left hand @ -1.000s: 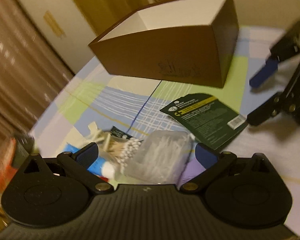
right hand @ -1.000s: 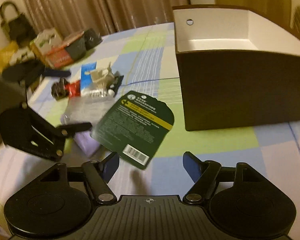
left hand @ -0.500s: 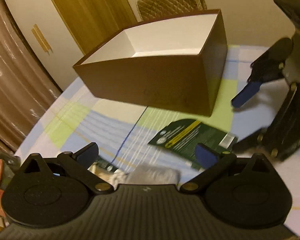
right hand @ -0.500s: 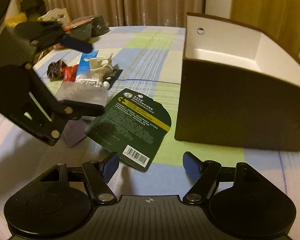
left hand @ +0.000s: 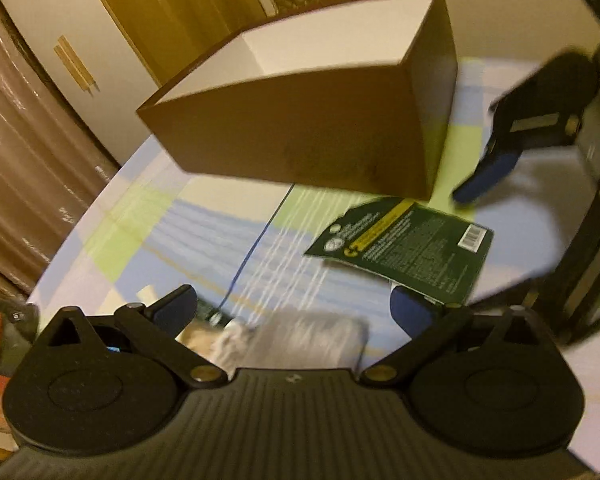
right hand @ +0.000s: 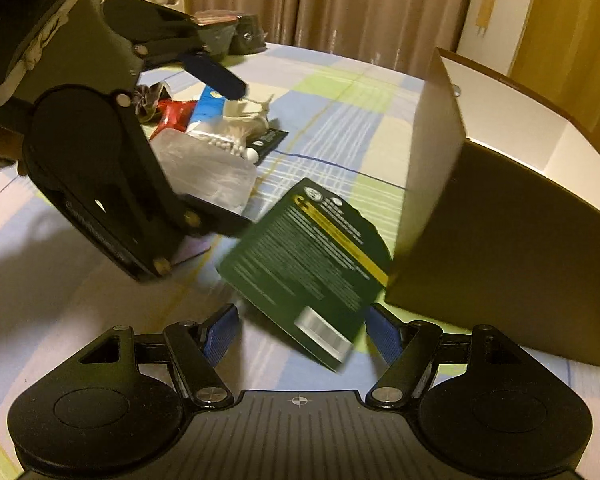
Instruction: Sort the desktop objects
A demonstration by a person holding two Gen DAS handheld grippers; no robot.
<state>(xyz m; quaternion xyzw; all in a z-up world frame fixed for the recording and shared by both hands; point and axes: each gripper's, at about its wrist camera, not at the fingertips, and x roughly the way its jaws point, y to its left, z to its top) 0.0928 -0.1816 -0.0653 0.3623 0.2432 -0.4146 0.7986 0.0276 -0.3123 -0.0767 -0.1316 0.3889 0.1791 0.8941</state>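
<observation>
since half a second ago the right gripper point(right hand: 302, 334) has come closer to the green card point(right hand: 306, 264), and now the card's barcode end lies between its blue fingers point(right hand: 220, 332) — the jaws are wide apart and do not press it. the card lies flat on the checked cloth point(right hand: 340, 120), just beside the brown box point(right hand: 512, 240), near its corner. the left gripper point(left hand: 294, 310) hangs above the clear case point(left hand: 300, 338) and the cotton swabs point(right hand: 228, 136); its jaws are also wide apart and hold nothing. behind the case is a small pile with a red wrapper point(right hand: 174, 114). the picture is blurred here, so small details i cannot tell.
</observation>
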